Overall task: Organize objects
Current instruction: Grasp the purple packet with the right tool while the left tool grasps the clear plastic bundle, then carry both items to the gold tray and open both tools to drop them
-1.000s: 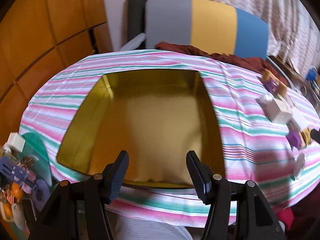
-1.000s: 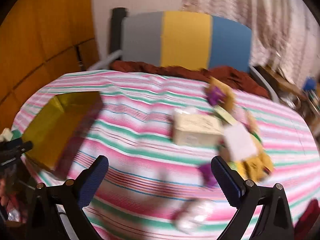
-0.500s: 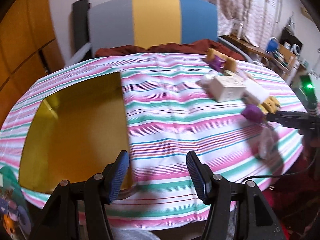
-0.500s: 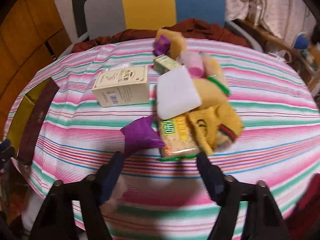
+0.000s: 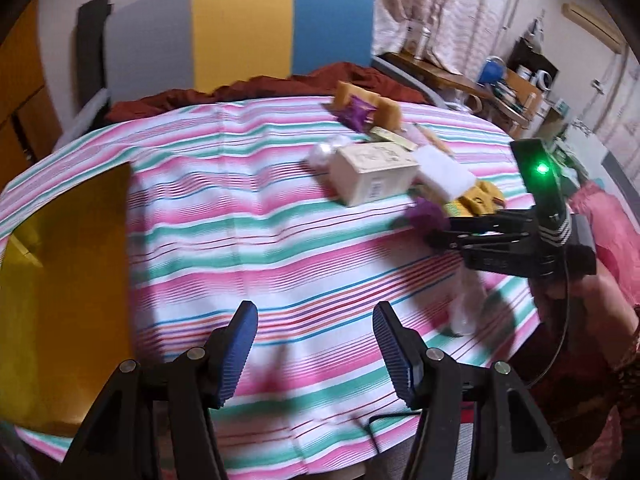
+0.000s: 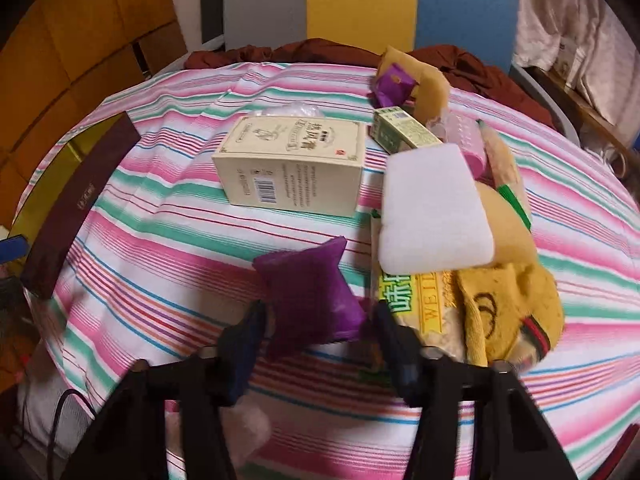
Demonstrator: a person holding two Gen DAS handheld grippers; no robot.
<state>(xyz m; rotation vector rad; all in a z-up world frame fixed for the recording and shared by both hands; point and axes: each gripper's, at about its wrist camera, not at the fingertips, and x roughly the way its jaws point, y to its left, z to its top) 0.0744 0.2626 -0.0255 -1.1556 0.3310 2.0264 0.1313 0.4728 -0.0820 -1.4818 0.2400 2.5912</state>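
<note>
left claw [image 5: 314,344] spread above striped cloth [image 5: 248,216]; right claw [image 5: 434,236] at purple packet [image 5: 426,214]

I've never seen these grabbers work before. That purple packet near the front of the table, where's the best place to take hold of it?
Probably across its puffy near end, coming from the table's front edge. The purple packet lies flat with that end toward the right gripper, whose fingers already straddle it. Its far corner tapers to a thin point, and the white block crowds its right side, so the near end offers more to pinch.
</note>
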